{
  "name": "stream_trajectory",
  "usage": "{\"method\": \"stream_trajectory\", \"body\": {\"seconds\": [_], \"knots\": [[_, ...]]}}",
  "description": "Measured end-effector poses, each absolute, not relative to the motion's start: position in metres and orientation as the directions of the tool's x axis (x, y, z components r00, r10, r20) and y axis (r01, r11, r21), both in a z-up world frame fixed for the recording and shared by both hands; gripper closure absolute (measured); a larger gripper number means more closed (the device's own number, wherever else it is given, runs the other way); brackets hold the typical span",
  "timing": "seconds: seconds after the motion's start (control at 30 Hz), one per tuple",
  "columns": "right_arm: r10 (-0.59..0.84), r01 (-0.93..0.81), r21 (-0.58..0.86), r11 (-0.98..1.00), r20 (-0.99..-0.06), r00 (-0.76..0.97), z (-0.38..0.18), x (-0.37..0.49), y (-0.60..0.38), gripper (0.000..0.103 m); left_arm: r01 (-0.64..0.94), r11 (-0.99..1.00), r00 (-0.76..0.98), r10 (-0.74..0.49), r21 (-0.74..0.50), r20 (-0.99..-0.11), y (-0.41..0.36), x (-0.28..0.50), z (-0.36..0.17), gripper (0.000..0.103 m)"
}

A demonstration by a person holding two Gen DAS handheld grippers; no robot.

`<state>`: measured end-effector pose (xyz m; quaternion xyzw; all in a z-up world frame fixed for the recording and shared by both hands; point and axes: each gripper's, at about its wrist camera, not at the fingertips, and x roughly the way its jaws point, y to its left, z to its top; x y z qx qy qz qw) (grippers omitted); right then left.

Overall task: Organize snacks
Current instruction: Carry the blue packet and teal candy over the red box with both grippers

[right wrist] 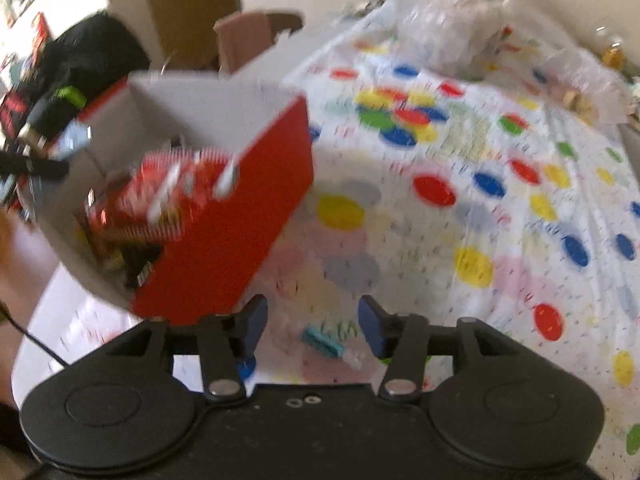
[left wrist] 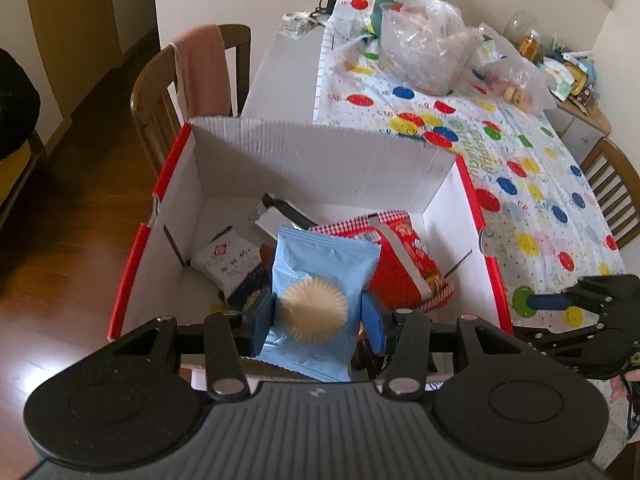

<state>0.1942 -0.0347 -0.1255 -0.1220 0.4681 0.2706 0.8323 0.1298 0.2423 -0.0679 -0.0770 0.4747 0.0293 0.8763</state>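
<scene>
My left gripper is shut on a light blue snack packet printed with a round biscuit, and holds it upright over the open red-and-white box. Inside the box lie a red packet, a white packet and a silver one. The right wrist view is blurred. There my right gripper stands open over the spotted tablecloth, beside the box's red wall. A small teal wrapped sweet lies on the cloth below the gap, untouched.
The spotted tablecloth covers the table to the right of the box. Plastic bags and jars crowd its far end. A wooden chair with a pink cloth stands behind the box, and another chair at the right edge.
</scene>
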Motion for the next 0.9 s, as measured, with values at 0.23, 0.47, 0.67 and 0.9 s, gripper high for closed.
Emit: {"method": "stream_trajectory", "body": {"seconds": [0.23,0.47,0.67,0.9], "knots": [[0.291,-0.718,-0.053,0.694,-0.891,0.347,-0.157,0.198,-0.02,0.059,-0.145,0.985,0.537,-0.001,-0.093,-0.844,0.235,0.128,-0.072,0.057],[0.294,-0.778,-0.042,0.627,-0.912,0.286,-0.171,0.209,-0.014,0.078,-0.165,0.982,0.531,0.011,-0.09,-0.847,0.235,0.128,-0.075,0.058],[0.291,-0.789,-0.041,0.613,-0.917,0.274,-0.176,0.206,-0.015,0.087,-0.158,0.984,0.523,0.008,-0.088,-0.852,0.234,0.129,-0.078,0.059],[0.3,-0.735,-0.02,0.678,-0.905,0.302,-0.174,0.202,-0.022,0.094,-0.147,0.985,0.52,-0.003,-0.093,-0.854,0.238,0.13,-0.082,0.059]]}}
